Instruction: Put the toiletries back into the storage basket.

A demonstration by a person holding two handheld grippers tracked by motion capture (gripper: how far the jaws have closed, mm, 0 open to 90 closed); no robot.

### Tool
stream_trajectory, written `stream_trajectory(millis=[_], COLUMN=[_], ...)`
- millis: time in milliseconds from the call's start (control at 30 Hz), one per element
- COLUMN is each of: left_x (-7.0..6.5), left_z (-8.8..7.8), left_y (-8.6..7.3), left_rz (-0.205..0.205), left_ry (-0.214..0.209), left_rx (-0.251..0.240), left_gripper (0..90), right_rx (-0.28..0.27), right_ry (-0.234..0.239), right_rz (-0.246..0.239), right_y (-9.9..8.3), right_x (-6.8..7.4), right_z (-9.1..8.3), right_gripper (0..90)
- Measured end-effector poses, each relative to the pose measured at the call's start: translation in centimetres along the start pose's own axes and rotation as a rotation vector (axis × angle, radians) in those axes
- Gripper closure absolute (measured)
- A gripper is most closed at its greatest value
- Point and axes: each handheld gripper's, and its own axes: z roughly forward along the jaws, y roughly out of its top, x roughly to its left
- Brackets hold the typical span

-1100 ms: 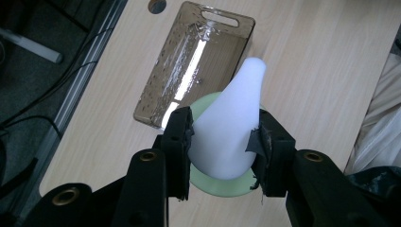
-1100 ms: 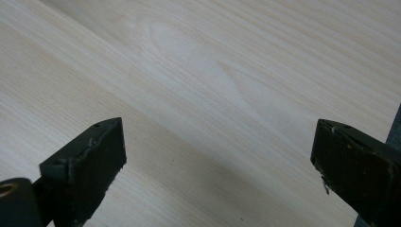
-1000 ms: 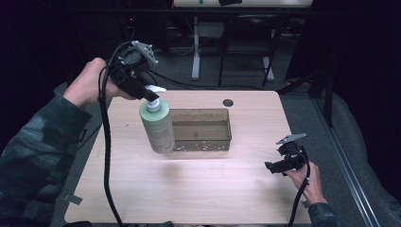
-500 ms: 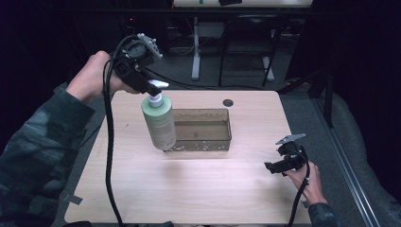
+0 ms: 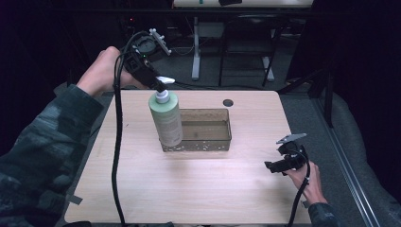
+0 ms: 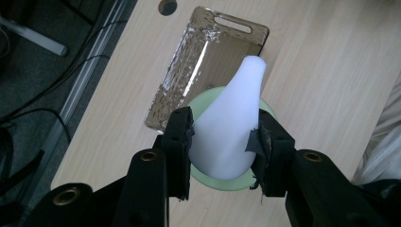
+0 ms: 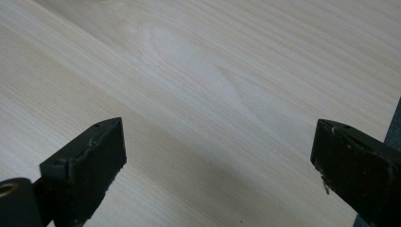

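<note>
A pale green pump bottle [image 5: 166, 118] hangs upright in the air, its base over the left end of a clear brownish plastic bin [image 5: 207, 130]. My left gripper [image 5: 160, 84] is shut on the bottle's white pump head [image 6: 230, 127]; in the left gripper view both jaws press its sides, with the bin [image 6: 189, 71] below. My right gripper [image 5: 270, 166] rests low over the table's front right. In the right gripper view its jaws stand wide apart over bare wood, nothing between them, so that gripper [image 7: 222, 175] is open.
The light wooden table [image 5: 198, 189] has a round cable hole [image 5: 228, 102] behind the bin. A black cable [image 5: 115, 156] trails from the left gripper across the table's left side. The table's right edge lies just beyond the right hand.
The left gripper has lifted the bottle higher and carried it right, toward the bin. The right gripper has stayed put.
</note>
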Motion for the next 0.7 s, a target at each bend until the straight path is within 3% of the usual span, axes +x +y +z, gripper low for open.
stream_trajectory(millis=[700], left_x=[1.7], left_z=[-0.4], left_y=[1.5], left_rz=[-0.046], left_ry=[0.049], left_rx=[-0.021], left_gripper=[62.8], right_rx=[0.004], right_ry=[-0.002], right_rz=[-0.006], right_y=[0.0], right_x=[0.4], right_z=[0.2], right_gripper=[3.1])
